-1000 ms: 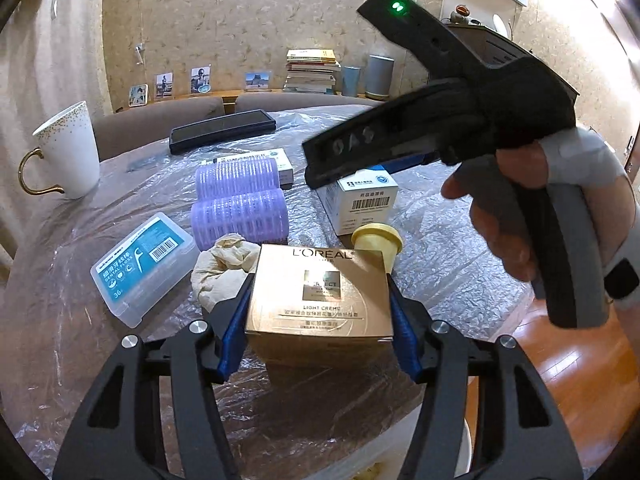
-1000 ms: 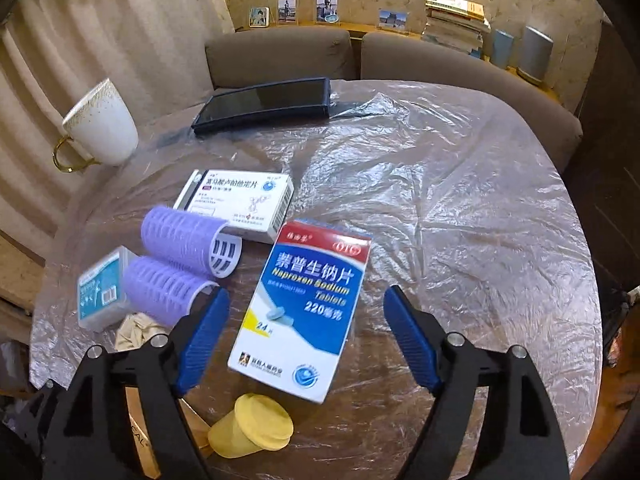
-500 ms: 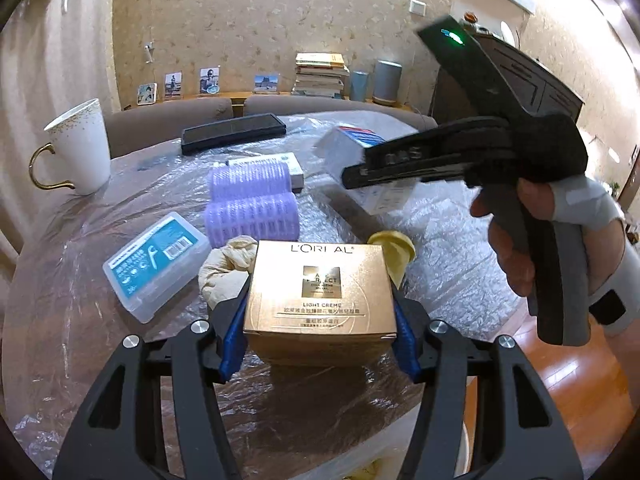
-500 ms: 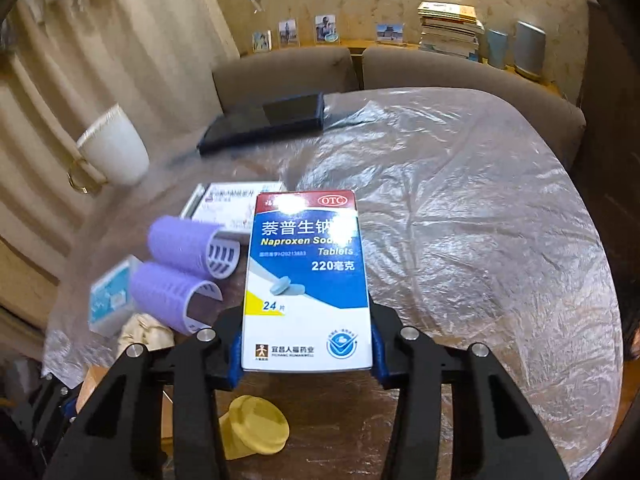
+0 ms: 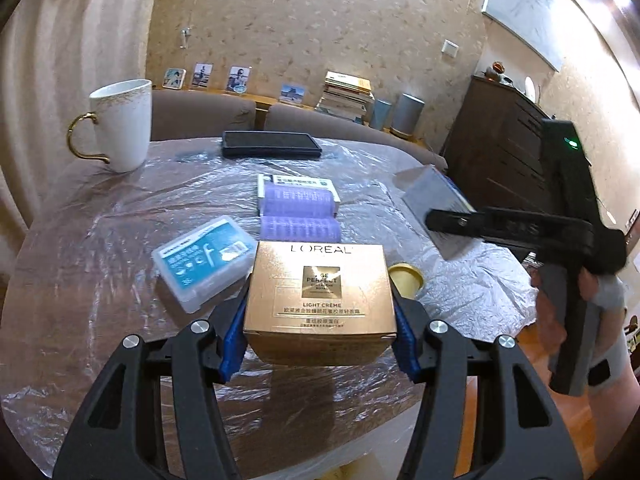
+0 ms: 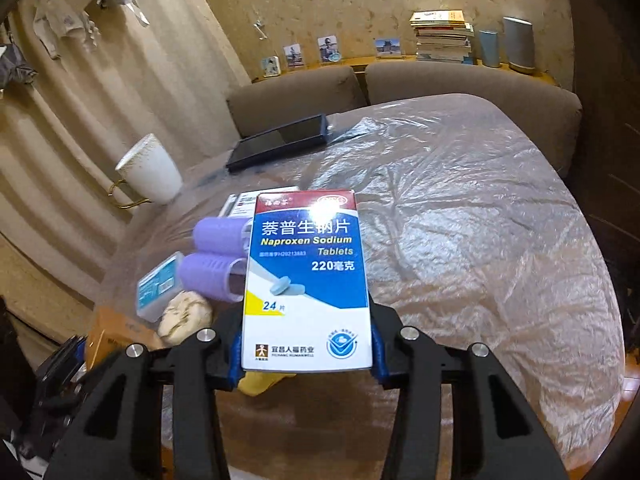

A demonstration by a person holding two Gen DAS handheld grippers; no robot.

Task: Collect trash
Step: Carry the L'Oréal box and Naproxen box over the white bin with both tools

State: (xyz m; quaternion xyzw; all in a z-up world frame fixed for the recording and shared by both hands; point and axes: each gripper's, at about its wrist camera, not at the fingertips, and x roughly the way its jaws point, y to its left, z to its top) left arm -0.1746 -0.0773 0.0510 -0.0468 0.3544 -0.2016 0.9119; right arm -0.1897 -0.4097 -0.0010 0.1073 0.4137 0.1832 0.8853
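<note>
In the left wrist view, the left hand-held gripper (image 5: 320,340) is seen clamped on a gold cream box (image 5: 320,300), which is held between the blue pads (image 5: 232,340) above the near edge of the counter (image 5: 120,208), itself covered in crinkled plastic film. Behind the box, two purple hair rollers (image 5: 298,216), a blue floss case (image 5: 204,260) and a yellow cap (image 5: 406,280) are laid on the film. A white mug (image 5: 120,124) and a black tablet (image 5: 272,146) are placed farther back. The right hand-held gripper (image 5: 448,220) is shown from the side at the right, with the person's hand (image 5: 600,320) on its grip and a blurred box between its fingers.

In the right wrist view, that box is made legible: a blue and white tablet box (image 6: 306,280) is gripped at its lower sides by the right hand-held gripper (image 6: 306,356) and is held upright, clear of the counter (image 6: 480,220). A crumpled tissue (image 6: 186,316), hidden in the other view, is seen beside the purple hair rollers (image 6: 212,260). The gold cream box (image 6: 116,336) is caught only as a corner at lower left, and the yellow cap (image 6: 260,384) is mostly covered by the tablet box.
</note>
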